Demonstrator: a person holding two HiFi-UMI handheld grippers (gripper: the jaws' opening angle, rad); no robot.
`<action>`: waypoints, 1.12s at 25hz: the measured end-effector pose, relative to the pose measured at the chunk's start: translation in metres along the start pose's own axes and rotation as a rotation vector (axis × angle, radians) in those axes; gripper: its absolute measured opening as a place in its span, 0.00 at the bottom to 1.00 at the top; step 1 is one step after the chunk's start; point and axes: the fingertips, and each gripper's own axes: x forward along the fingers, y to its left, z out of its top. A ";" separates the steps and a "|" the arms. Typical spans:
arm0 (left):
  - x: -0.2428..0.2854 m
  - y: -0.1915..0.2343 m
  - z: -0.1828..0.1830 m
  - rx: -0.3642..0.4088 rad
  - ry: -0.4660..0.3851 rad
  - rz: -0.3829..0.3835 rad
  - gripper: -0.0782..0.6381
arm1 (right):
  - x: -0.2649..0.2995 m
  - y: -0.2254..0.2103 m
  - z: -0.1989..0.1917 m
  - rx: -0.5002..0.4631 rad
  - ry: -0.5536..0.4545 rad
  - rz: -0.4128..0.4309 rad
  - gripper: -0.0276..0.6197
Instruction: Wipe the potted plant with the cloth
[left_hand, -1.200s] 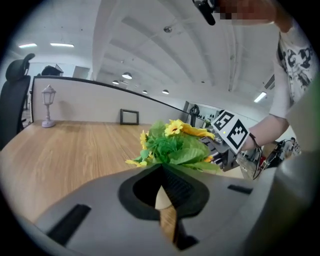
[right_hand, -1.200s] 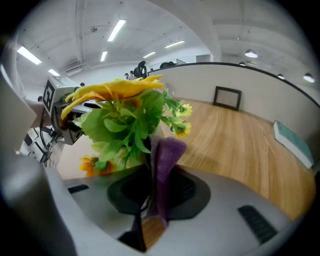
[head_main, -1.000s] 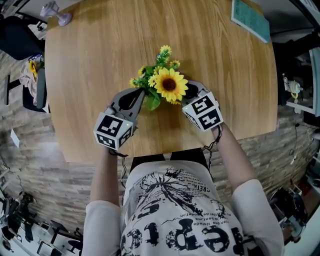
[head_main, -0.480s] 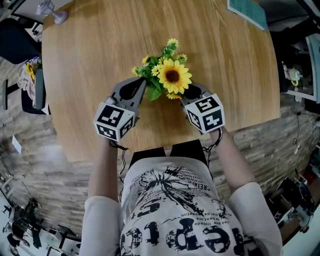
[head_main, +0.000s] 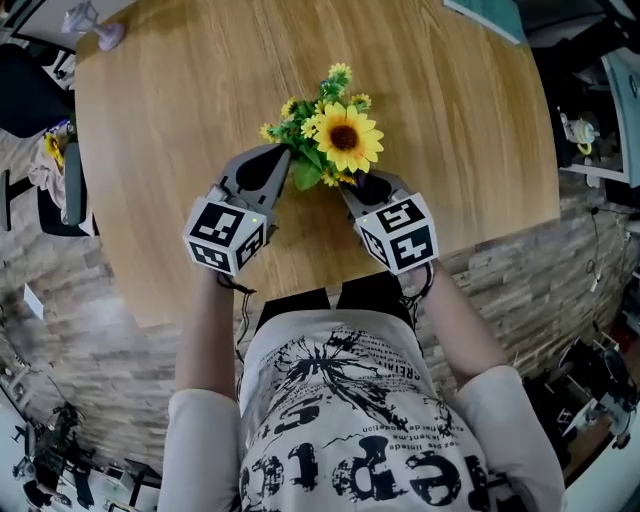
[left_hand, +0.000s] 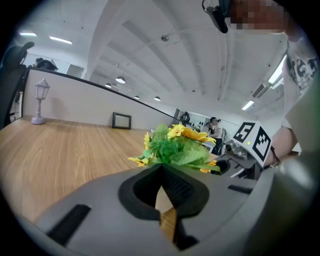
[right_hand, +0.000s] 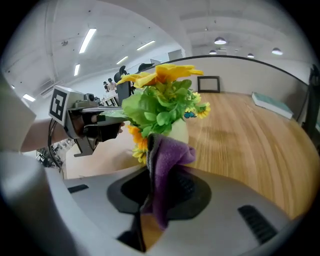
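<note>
Purple cloth (right_hand: 167, 170) stands pinched between the jaws of the right gripper (right_hand: 156, 152), its folded top bunched against the side of the pale pot (right_hand: 179, 132) of the potted plant (head_main: 338, 140). The plant, a large sunflower among smaller yellow blooms and green leaves, sits on the wooden worktop (head_main: 180, 110) near its front edge, just ahead of the person. The right gripper reaches in under the blooms from the person's right. The left gripper (head_main: 284, 166) comes in from the other side with its jaws together; its tip sits right at the leaves, and whether it nips one cannot be told. Farther back, a small lilac lantern ornament (left_hand: 39, 102) stands at one far corner of the worktop, and a teal book (right_hand: 272, 105) lies at the other.
</note>
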 end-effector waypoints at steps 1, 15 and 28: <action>0.000 0.000 0.000 -0.002 -0.002 -0.003 0.11 | 0.001 0.004 -0.001 0.000 0.002 0.004 0.18; 0.001 0.001 0.001 -0.021 -0.010 -0.056 0.11 | 0.025 0.080 0.016 -0.091 -0.011 0.199 0.18; -0.002 0.001 0.000 -0.003 -0.012 -0.004 0.11 | 0.004 0.080 0.003 -0.073 0.062 0.199 0.17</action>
